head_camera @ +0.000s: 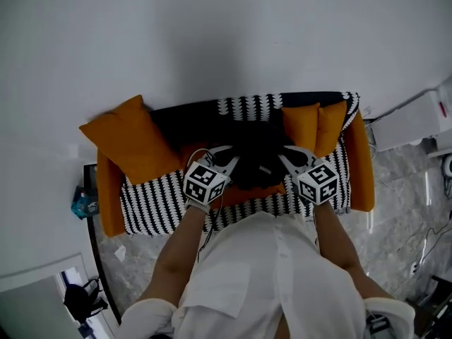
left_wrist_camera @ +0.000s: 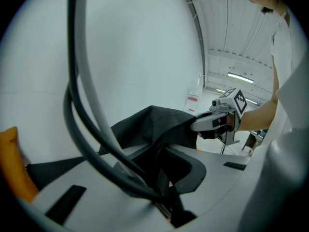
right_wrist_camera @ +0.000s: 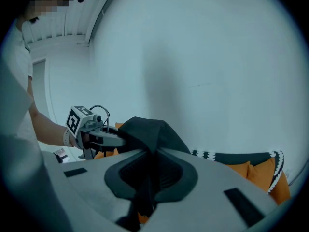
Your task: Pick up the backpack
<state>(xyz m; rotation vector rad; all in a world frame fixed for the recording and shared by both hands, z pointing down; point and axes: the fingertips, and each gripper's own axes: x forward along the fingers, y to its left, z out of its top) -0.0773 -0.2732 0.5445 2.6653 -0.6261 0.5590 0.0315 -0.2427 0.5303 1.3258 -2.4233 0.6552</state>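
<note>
The black backpack (head_camera: 258,154) hangs between my two grippers over the middle of the sofa. In the head view my left gripper (head_camera: 233,163) grips its left side and my right gripper (head_camera: 282,159) its right side. The left gripper view shows the left gripper (left_wrist_camera: 161,170) shut on dark backpack fabric (left_wrist_camera: 154,124), with the right gripper (left_wrist_camera: 205,123) biting the far edge. Seen from the right gripper view, the right gripper (right_wrist_camera: 150,166) is shut on the same fabric (right_wrist_camera: 149,132), and the left gripper (right_wrist_camera: 116,140) pinches the opposite edge.
An orange sofa (head_camera: 360,164) stands against the white wall, covered by a black-and-white patterned blanket (head_camera: 152,200). A large orange cushion (head_camera: 131,143) lies at its left end, two smaller ones (head_camera: 314,126) at its right. A white box (head_camera: 409,122) and cables (head_camera: 427,242) are on the right.
</note>
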